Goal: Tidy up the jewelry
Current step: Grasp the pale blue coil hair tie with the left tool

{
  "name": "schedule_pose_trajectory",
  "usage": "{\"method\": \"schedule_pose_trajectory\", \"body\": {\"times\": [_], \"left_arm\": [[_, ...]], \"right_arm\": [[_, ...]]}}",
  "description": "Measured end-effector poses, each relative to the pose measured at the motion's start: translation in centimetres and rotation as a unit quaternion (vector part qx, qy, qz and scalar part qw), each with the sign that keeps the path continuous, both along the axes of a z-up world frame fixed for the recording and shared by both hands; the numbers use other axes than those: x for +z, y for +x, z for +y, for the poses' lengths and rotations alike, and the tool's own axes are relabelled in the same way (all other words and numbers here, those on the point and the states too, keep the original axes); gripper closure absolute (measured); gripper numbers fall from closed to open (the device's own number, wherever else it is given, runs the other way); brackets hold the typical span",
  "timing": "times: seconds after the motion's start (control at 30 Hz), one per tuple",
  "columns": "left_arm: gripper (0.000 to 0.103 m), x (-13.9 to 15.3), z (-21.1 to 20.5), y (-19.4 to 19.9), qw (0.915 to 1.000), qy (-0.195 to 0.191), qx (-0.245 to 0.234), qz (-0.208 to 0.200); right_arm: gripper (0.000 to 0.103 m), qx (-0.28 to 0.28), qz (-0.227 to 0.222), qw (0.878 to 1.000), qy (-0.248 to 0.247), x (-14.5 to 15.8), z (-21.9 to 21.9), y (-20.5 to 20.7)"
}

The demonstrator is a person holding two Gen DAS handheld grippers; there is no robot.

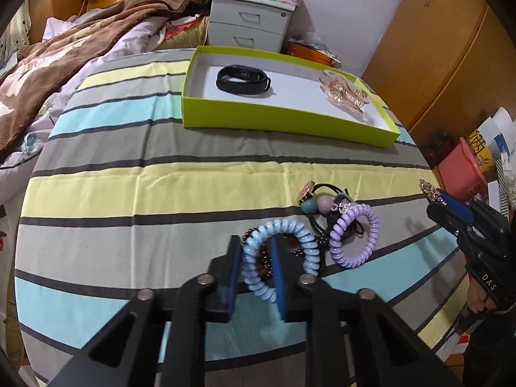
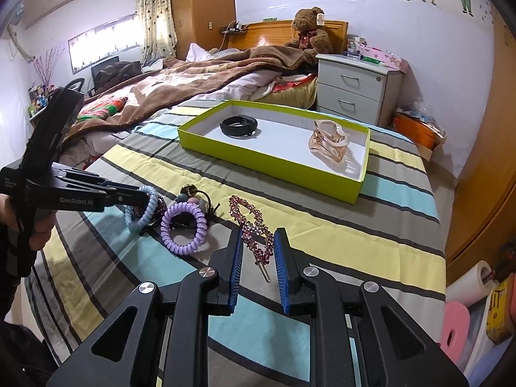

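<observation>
Two items, a black band (image 2: 239, 125) and a pink claw clip (image 2: 329, 142), are already laid in the green box (image 2: 271, 164), well beyond both jaws. The left gripper (image 1: 257, 258) is closed on the blue coil tie (image 1: 280, 251); the right gripper (image 2: 257, 242) is clamped on the rhinestone clip (image 2: 251, 225). The purple coil tie (image 2: 183, 228) and a tangled bead pile (image 1: 322, 204), partly hidden, are left beside the left jaws.

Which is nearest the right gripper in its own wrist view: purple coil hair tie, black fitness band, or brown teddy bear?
1. Purple coil hair tie, left of the right gripper.
2. Black fitness band, in the green box.
3. Brown teddy bear, against the headboard.
</observation>
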State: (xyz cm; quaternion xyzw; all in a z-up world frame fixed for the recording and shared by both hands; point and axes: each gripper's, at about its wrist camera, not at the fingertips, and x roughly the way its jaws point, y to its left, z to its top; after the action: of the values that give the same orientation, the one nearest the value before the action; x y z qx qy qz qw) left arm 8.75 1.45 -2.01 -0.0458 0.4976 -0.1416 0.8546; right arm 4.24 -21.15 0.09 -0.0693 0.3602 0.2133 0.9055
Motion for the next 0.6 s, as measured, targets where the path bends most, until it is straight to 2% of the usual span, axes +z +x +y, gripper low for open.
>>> {"method": "schedule_pose_trajectory", "body": {"times": [0.07, 0.6], "left_arm": [[0.092, 0.3, 0.2, -0.1, 1.0000, -0.001, 0.004, -0.003], [0.092, 2.7, 1.5, -0.8, 0.9989, -0.021, 0.028, -0.031]], "right_arm": [[0.083, -0.001, 0.001, 1.000, 0.002, -0.1, -0.1, 0.0], [0.083, -0.009, -0.012, 1.000, -0.001, 0.8, -0.1, -0.3]]}}
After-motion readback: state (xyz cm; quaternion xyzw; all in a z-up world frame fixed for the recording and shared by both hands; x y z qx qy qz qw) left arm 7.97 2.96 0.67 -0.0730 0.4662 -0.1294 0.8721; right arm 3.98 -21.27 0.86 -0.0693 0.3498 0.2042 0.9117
